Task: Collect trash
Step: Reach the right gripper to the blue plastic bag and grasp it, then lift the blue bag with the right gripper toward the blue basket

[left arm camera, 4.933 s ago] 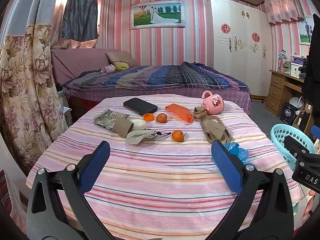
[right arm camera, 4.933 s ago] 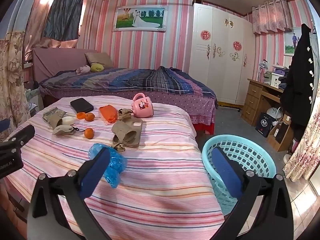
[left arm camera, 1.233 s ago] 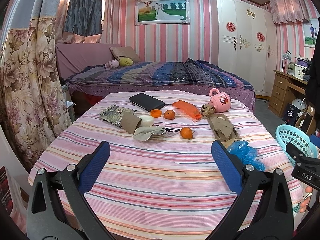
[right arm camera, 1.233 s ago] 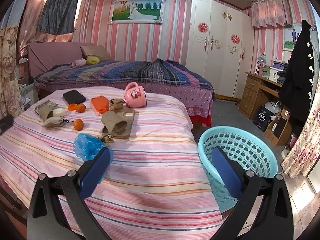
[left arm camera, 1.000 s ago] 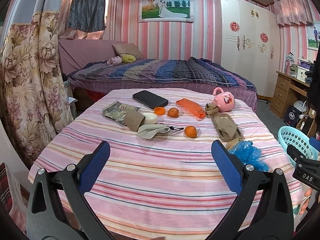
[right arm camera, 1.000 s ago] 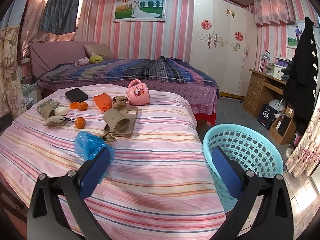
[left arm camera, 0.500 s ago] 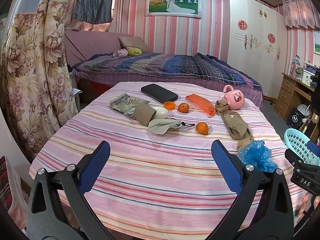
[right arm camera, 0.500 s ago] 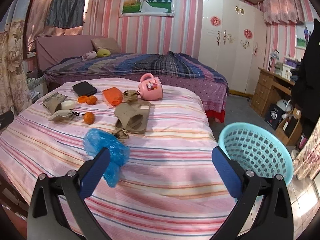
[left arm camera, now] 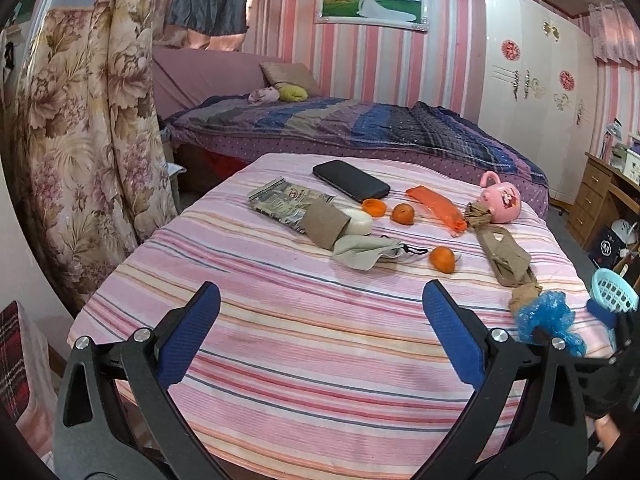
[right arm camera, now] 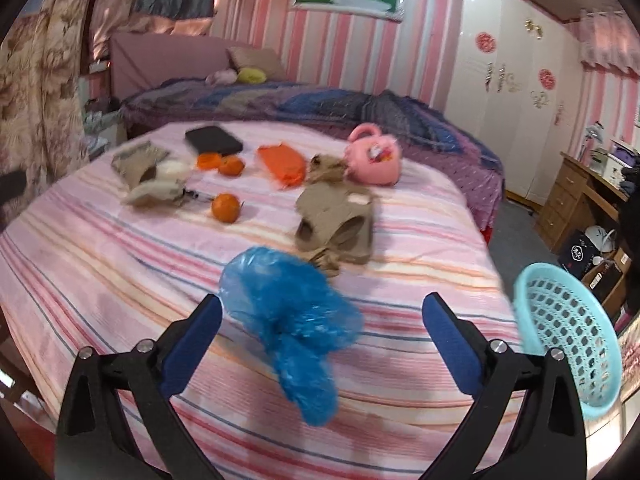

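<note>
The crumpled blue plastic bag (right arm camera: pixel 292 328) is seen on the striped pink cloth, between the wide, closing jaws of the right gripper (right arm camera: pixel 320 340), not yet touched. Its long side is stretched from far left to near right. The empty, open left gripper (left arm camera: pixel 320 336) is kept further left.

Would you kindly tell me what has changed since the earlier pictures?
The right gripper has come in over the blue bag, which now lies between its closing jaws, not yet gripped. The left gripper drifted a little and stays open and empty. The table's items and the basket are unmoved.
</note>
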Tool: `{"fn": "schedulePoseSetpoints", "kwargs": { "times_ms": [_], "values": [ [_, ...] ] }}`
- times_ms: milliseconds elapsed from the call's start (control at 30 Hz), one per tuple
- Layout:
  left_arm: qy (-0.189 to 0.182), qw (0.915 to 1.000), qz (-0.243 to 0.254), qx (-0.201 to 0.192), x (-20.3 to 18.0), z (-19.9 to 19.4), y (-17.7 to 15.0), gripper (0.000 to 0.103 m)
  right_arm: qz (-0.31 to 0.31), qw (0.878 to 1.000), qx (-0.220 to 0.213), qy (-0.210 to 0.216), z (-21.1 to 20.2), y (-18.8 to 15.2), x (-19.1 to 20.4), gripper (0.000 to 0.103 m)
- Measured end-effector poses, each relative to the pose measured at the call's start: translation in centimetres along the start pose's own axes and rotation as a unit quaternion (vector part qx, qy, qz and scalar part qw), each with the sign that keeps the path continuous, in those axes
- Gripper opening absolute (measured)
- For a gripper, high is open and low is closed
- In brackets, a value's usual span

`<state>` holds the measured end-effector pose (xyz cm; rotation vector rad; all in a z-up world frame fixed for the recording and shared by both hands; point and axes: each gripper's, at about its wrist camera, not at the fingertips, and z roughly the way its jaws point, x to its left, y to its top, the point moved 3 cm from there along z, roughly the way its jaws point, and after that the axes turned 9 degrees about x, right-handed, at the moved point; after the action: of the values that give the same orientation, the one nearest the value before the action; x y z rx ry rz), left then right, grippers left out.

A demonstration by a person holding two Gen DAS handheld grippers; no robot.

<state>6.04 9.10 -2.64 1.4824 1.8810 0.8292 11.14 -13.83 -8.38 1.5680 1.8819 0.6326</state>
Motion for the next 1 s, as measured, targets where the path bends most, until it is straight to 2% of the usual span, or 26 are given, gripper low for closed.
{"fn": "schedulePoseSetpoints", "kwargs": {
  "times_ms": [67, 100, 167, 233, 333, 533, 733, 867, 1000],
  "values": [
    [-0.004, 1.0000, -0.007, 0.002, 0.4, 0.2, 0.1, 0.098, -0.003, 1.000, 0.013, 0.007, 0.8, -0.1, 0.2, 0.072],
    [-0.004, 0.9999, -0.009, 0.003, 0.4, 0.2, 0.1, 0.098, -0.004, 1.000, 0.018, 0.009, 1.1, -0.2, 0.2, 0.067],
    [-0.003, 0.9999, -0.012, 0.003, 0.5, 0.3, 0.1, 0.098, -0.008, 0.999, 0.023, 0.020, 1.4, -0.2, 0.1, 0.047],
    [-0.002, 0.9999, -0.010, 0.003, 0.5, 0.4, 0.2, 0.098, -0.014, 0.999, 0.024, 0.036, 1.5, -0.1, 0.1, 0.033],
    [0.001, 1.0000, -0.004, 0.003, 0.1, 0.5, 0.2, 0.098, -0.014, 0.999, 0.000, 0.043, -0.2, 0.1, -0.9, 0.032],
    [-0.005, 1.0000, 0.003, 0.003, -1.4, 0.9, 0.4, 0.098, 0.001, 0.999, -0.027, 0.024, -1.8, 2.0, -4.7, 0.032],
    [-0.022, 0.9997, 0.002, 0.011, -3.6, 1.5, 0.2, 0.098, 0.015, 0.999, -0.036, 0.011, -1.5, 2.3, -8.1, 0.032],
    [-0.025, 0.9997, 0.003, 0.006, -5.3, 1.6, -0.1, 0.098, 0.041, 0.999, -0.026, 0.026, -1.1, 1.6, -10.2, 0.032],
    [-0.022, 0.9996, 0.020, 0.003, -7.3, 1.7, -0.3, 0.098, 0.042, 0.998, -0.035, 0.018, -1.6, 1.6, -11.4, 0.032]
  ]
}}
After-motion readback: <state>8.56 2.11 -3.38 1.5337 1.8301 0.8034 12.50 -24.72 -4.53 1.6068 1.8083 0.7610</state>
